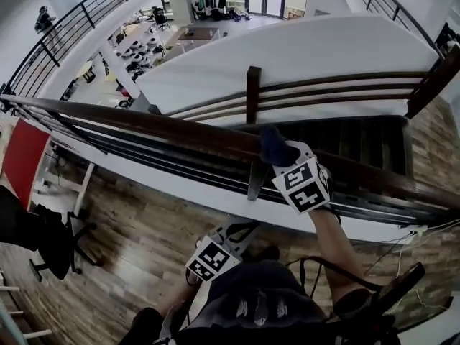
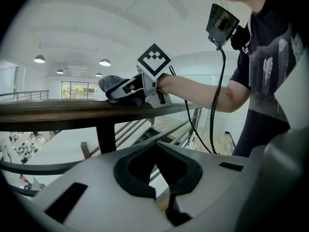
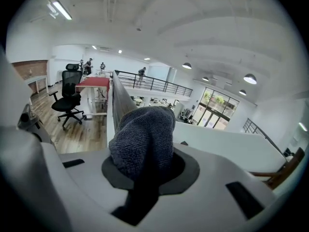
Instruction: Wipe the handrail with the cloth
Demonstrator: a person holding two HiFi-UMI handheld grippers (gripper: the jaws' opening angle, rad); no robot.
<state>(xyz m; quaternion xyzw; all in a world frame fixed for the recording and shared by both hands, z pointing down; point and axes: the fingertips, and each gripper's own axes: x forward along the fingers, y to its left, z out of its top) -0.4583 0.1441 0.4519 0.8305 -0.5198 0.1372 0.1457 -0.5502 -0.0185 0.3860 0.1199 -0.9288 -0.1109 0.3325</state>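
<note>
Head view: right claw [image 1: 279, 152] pinching the dark cloth [image 1: 272, 142], pressed onto the wooden handrail [image 1: 144, 121] top. Rail's long axis crosswise to the claw, so probably a slide sideways along it. Left claw [image 2: 158, 168] pressed together, empty, held low beneath the rail.

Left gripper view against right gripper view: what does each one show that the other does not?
Only the left gripper view: the right gripper seen from the side on the handrail, the person's arm, and the left gripper, its claw shut and empty. Only the right gripper view: a red table and an office chair. Both: the cloth held by the right gripper, and the handrail.
</note>
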